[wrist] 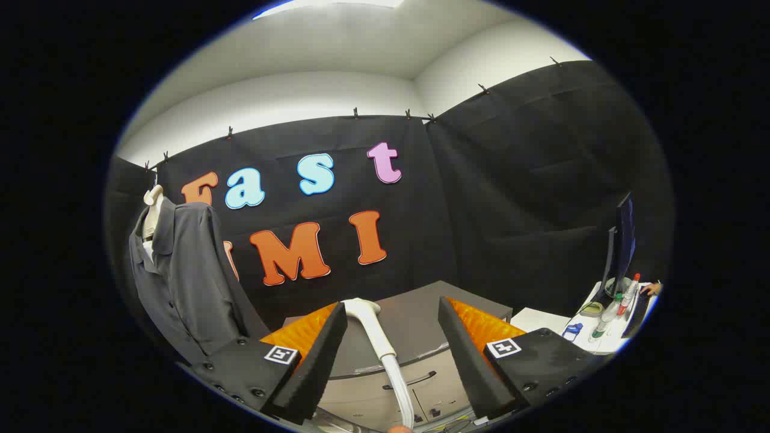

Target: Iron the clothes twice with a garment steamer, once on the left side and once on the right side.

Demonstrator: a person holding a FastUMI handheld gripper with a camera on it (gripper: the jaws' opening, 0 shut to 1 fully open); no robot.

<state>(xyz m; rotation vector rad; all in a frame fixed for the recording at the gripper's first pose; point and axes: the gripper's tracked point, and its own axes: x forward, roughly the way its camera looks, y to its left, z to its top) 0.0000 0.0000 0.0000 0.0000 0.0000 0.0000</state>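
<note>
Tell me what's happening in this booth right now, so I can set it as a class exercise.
A person is holding a two-finger tool whose fingers stand open. The white garment steamer lies between the fingers on a grey cabinet, its hose running back toward the viewer, and neither finger touches it. The dark grey shirt to be ironed hangs on a mannequin beyond the left finger, untouched. Off past the right finger, a white desk holds a monitor and bottles.
</note>
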